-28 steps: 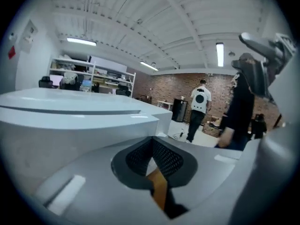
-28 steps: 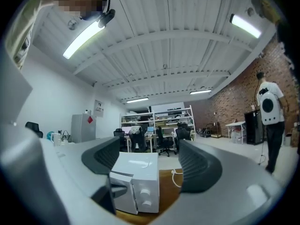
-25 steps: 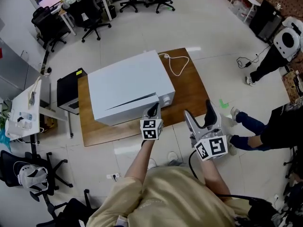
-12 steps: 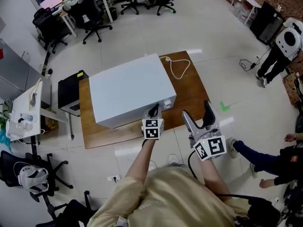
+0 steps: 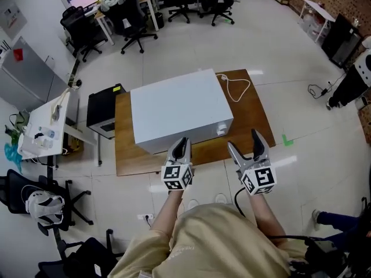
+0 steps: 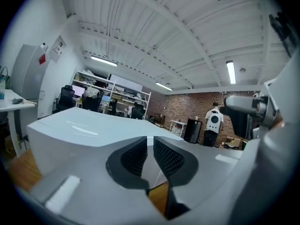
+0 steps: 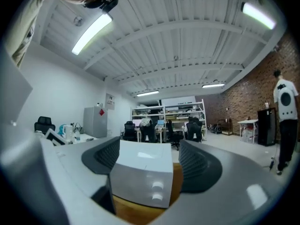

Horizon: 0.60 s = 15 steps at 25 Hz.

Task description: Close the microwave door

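Note:
The white microwave [image 5: 179,109] stands on a wooden table [image 5: 249,117] with its door flush against the front. Two knobs [image 5: 221,130] show at its front right. My left gripper [image 5: 181,142] hangs just in front of the door's lower edge, clear of it. Its jaws are starting to open, with only a thin slit and nothing between them. In the left gripper view the microwave [image 6: 84,130] fills the left, behind the left gripper [image 6: 150,146]. My right gripper [image 5: 243,141] is open and empty off the front right corner. It frames the microwave [image 7: 140,172] in the right gripper view.
A white cable [image 5: 237,88] lies on the table behind the microwave. A black box [image 5: 103,112] stands at the table's left end, with a white desk [image 5: 46,126] farther left. Office chairs [image 5: 133,22] stand at the back, and a person [image 5: 348,83] is at the right.
The door stood slightly ajar a second ago and now lies flush. My left gripper has drawn back from the microwave's front and risen. The right gripper has shifted a little.

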Each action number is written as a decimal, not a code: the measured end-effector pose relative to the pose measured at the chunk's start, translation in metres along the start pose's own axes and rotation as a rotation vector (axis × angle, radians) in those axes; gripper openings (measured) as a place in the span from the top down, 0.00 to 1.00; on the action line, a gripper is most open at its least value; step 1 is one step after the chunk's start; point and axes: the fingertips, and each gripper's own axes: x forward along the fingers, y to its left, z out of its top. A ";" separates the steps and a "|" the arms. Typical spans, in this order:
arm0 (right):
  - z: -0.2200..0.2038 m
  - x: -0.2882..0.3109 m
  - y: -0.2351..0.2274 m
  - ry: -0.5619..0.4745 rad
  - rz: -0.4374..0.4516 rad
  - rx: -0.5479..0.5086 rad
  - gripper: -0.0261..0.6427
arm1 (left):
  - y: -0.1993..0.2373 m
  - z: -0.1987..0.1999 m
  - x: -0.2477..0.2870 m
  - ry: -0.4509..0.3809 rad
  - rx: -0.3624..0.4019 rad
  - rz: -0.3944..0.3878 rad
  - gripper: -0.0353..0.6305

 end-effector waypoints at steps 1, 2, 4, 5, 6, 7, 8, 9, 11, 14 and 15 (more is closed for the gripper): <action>-0.013 0.000 0.002 0.027 0.015 0.008 0.39 | 0.002 0.003 -0.012 -0.009 0.010 0.014 0.91; -0.024 -0.003 0.003 0.051 0.027 0.024 0.39 | 0.001 0.006 -0.024 -0.015 0.035 0.025 0.91; -0.043 -0.011 0.004 0.086 0.046 0.054 0.39 | -0.009 0.008 -0.046 -0.016 0.130 0.030 0.88; -0.049 -0.015 0.006 0.095 0.058 0.062 0.39 | -0.016 0.009 -0.055 -0.014 0.180 0.030 0.86; -0.052 -0.018 0.009 0.095 0.071 0.064 0.39 | -0.022 0.011 -0.064 -0.017 0.222 0.035 0.84; -0.052 -0.020 0.012 0.089 0.080 0.062 0.39 | -0.025 0.014 -0.073 -0.025 0.252 0.046 0.83; -0.051 -0.020 0.015 0.077 0.084 0.058 0.39 | -0.028 0.020 -0.081 -0.039 0.269 0.063 0.81; -0.050 -0.020 0.018 0.062 0.082 0.051 0.39 | -0.030 0.028 -0.088 -0.058 0.276 0.084 0.79; -0.046 -0.022 0.024 0.022 0.066 0.037 0.39 | -0.031 0.046 -0.104 -0.108 0.278 0.132 0.74; -0.038 -0.028 0.032 -0.035 0.051 0.024 0.39 | -0.030 0.064 -0.122 -0.171 0.249 0.193 0.57; -0.035 -0.030 0.034 -0.046 0.045 0.020 0.39 | -0.029 0.069 -0.127 -0.184 0.245 0.209 0.53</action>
